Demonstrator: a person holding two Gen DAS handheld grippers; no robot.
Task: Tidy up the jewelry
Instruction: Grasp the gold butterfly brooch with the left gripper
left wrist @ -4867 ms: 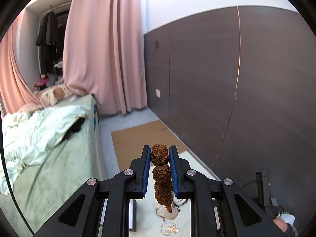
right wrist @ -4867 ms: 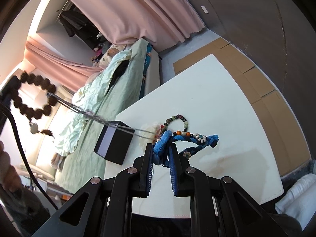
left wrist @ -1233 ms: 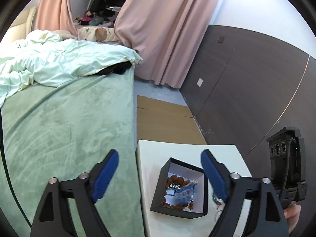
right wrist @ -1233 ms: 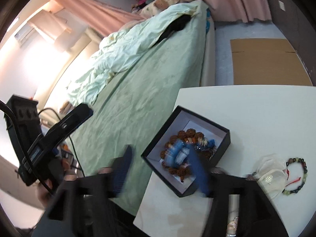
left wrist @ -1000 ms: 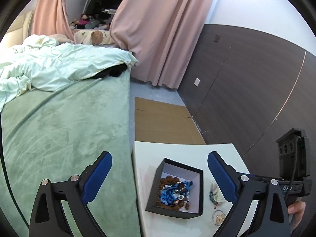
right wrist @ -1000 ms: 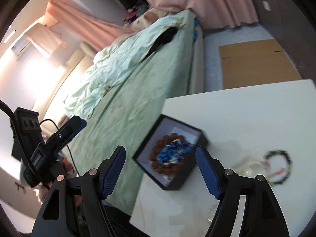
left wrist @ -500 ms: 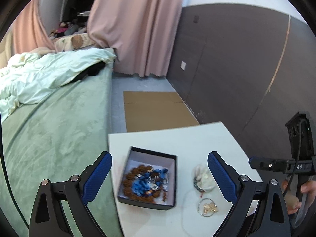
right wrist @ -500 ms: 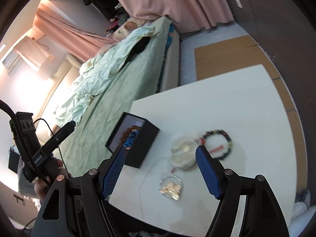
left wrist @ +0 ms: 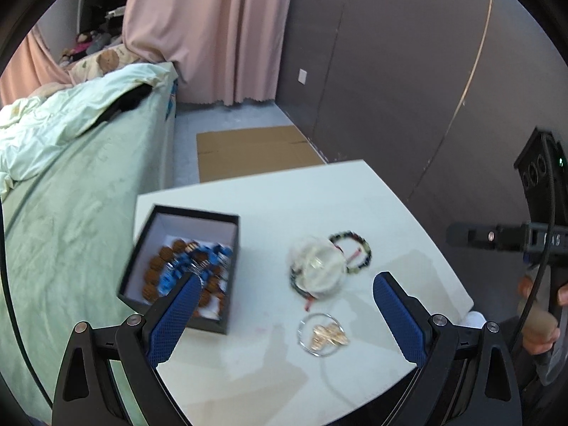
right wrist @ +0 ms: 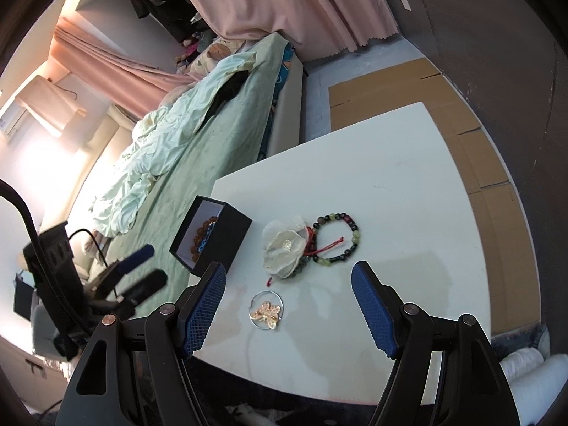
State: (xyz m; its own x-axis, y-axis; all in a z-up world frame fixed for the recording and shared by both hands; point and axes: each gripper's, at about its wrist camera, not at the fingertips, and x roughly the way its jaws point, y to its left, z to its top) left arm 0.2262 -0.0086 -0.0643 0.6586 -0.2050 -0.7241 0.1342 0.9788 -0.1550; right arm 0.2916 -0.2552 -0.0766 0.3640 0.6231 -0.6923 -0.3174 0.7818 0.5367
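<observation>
A black jewelry box [left wrist: 184, 266] [right wrist: 213, 238] stands at the left edge of the white table [left wrist: 284, 198] [right wrist: 408, 177]. It holds a brown bead bracelet [left wrist: 156, 273] and a blue braided piece [left wrist: 198, 266]. On the table lie a white flower piece [left wrist: 317, 268] [right wrist: 285, 246], a green-and-dark bead bracelet [left wrist: 355, 252] [right wrist: 337, 238] and a gold butterfly brooch on a ring [left wrist: 325, 333] [right wrist: 266, 310]. My left gripper [left wrist: 284, 305] is open and empty above the table's near side. My right gripper [right wrist: 287, 305] is open and empty above the brooch.
A green bed [left wrist: 71, 195] [right wrist: 198, 135] runs along the table's left side. Cardboard [left wrist: 248, 149] [right wrist: 479, 149] lies on the floor beyond the table. A dark panelled wall [left wrist: 408, 71] stands to the right. Pink curtains [left wrist: 213, 28] hang at the back.
Both grippers let go of their jewelry into the box and opened. Over the last second both pulled back and swung right, toward the flower piece, bracelet and brooch.
</observation>
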